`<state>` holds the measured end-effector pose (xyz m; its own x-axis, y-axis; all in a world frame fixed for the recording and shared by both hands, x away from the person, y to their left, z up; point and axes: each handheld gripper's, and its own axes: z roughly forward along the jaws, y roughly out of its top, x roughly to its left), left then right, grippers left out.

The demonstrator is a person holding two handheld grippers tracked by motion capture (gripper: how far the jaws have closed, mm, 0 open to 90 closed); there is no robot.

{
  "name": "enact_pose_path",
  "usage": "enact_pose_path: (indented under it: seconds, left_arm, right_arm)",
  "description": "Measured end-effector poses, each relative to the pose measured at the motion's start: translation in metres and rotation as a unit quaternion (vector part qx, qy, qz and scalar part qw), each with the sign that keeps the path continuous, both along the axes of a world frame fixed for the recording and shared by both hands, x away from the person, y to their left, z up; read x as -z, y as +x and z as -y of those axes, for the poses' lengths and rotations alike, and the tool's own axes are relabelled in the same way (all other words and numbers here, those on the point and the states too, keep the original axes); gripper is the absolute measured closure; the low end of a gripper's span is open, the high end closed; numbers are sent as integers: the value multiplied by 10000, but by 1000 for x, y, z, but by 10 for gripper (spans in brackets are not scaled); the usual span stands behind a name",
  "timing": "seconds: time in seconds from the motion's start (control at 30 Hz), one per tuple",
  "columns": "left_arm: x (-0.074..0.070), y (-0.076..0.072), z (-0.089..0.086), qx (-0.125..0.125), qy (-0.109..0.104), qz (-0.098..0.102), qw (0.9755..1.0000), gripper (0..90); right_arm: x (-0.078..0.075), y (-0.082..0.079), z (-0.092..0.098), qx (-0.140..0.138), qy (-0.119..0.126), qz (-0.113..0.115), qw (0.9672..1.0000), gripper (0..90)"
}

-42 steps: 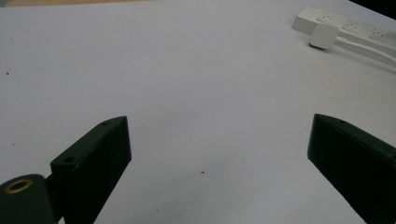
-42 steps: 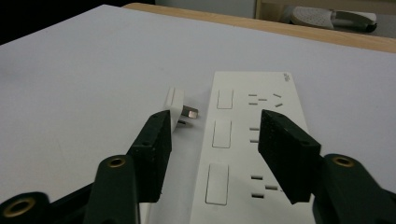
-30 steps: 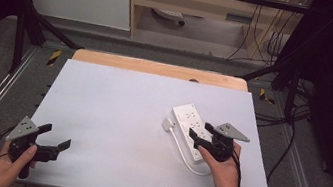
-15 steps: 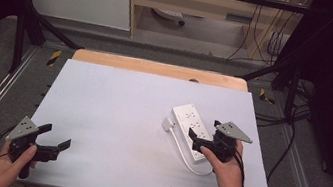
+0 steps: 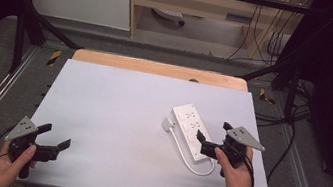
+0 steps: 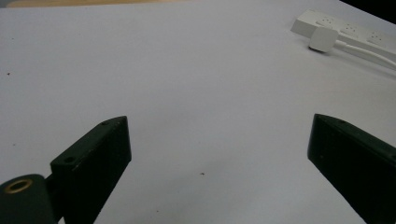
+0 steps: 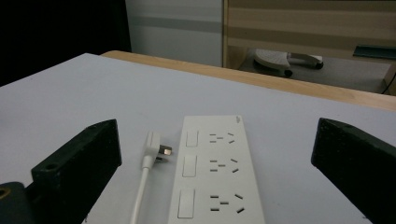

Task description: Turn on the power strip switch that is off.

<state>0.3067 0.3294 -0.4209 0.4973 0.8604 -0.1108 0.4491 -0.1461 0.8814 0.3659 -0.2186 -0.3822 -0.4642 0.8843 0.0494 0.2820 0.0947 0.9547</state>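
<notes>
Right gripper (image 5: 212, 136) with jaws spread wide, held low at the near end of a white power strip (image 5: 193, 130) on the right part of the table (image 5: 116, 111). Plug (image 7: 153, 143) lying flat just beside the strip, cord (image 7: 140, 196) alongside. Left gripper (image 5: 53, 139) also wide open, over bare tabletop at the near left corner, well apart.

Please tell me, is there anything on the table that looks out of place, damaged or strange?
Nothing stands out. The white power strip lies flat, at a slant to the table's edges, with its own plug resting unplugged beside it and its cord looped nearby. I see no damage or spill, only some tiny specks on the surface.
</notes>
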Motion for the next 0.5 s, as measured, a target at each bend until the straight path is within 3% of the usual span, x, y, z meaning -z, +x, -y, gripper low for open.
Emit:
enact_pose_path:
  seconds: [0.2,0.5]
  left_arm:
    - [0,0,0,1,-2,6,10000,62]
    - [-1,0,0,0,-12,9,10000,62]
  right_arm:
    - [1,-8,17,149,-93,90,9998,21]
    - [4,-19,39,323,31,149,9994,17]
